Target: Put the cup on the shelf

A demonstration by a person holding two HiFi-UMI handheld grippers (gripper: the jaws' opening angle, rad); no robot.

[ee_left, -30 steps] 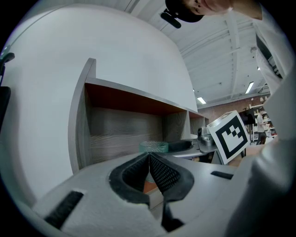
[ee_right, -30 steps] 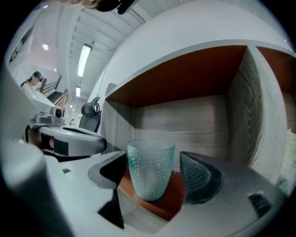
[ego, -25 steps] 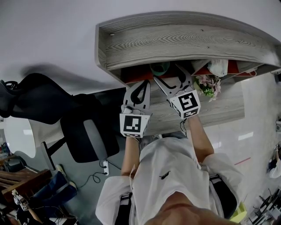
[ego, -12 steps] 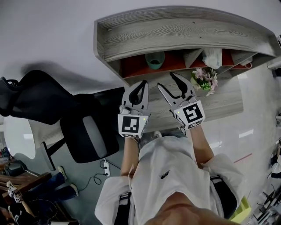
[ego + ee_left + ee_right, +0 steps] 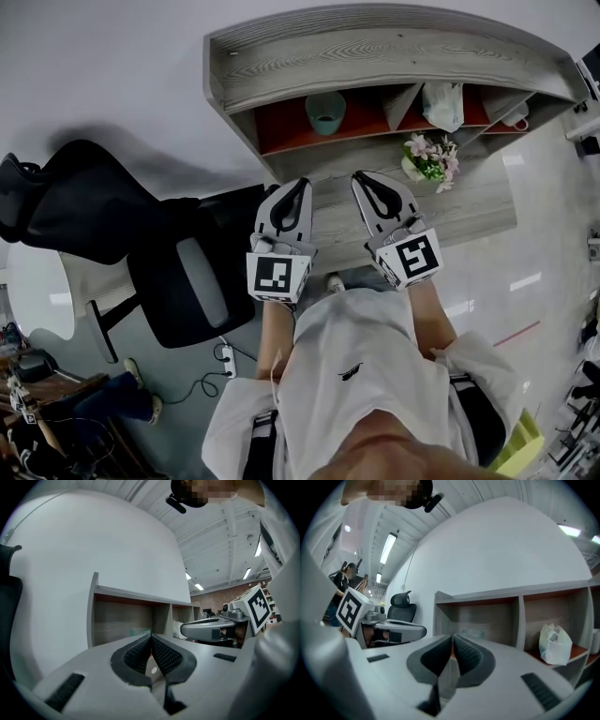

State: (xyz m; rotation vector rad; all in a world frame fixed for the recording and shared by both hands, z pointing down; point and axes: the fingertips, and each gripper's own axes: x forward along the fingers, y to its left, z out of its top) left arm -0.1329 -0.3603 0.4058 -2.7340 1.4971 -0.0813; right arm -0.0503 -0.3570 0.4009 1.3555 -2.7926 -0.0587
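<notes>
A pale green cup stands upright in the shelf's leftmost compartment, on its red floor. Both grippers hang over the desk in front of the shelf, well short of the cup. My left gripper is shut and holds nothing. My right gripper has just been closing; its jaws now meet with nothing between them. In the right gripper view the cup shows faintly just beyond the shut jaws. In the left gripper view the cup peeks over the shut jaws.
A white bag sits in the middle compartment, and a small flower pot stands on the wooden desk at the right. A black office chair is left of the desk, beside my left arm.
Both grippers drew back from the shelf toward my body. The right jaws, wide open by the cup before, have closed empty. The cup stayed in its compartment.
</notes>
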